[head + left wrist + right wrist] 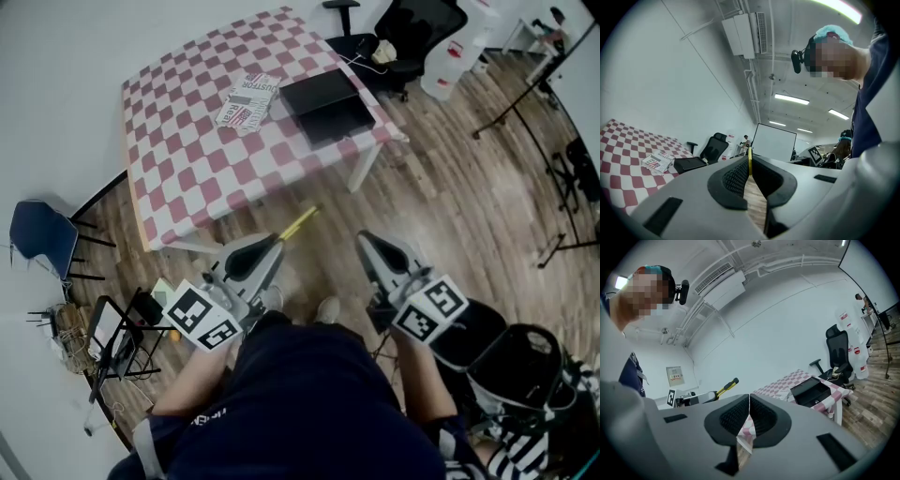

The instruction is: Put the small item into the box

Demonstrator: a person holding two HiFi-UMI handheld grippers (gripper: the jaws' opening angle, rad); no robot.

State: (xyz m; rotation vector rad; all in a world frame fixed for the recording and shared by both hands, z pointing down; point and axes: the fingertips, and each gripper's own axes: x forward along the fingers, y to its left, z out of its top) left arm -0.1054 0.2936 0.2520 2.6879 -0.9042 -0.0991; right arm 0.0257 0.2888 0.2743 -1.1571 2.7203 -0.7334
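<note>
The left gripper [276,244] pinched the yellow stick [300,222] by its end, well apart from the black box [328,105] on the table [187,159]. So slight a hold risked it swivelling or dropping. The right gripper [367,242] sat closed, empty.

**Both tongs low in front of you, jaws closed**

You held the left tongs [275,246] and the right tongs [364,239] side by side before your waist, apart from each other and both pointing forward. Your left forearm [192,375] and right forearm [420,370] reached out to them. The left marker cube [202,317] and right marker cube [431,307] faced up toward your head. The left jaws pinched a thin yellow stick [300,222] that jutted past their tips. The right jaws met at their tips with nothing between them.
</note>
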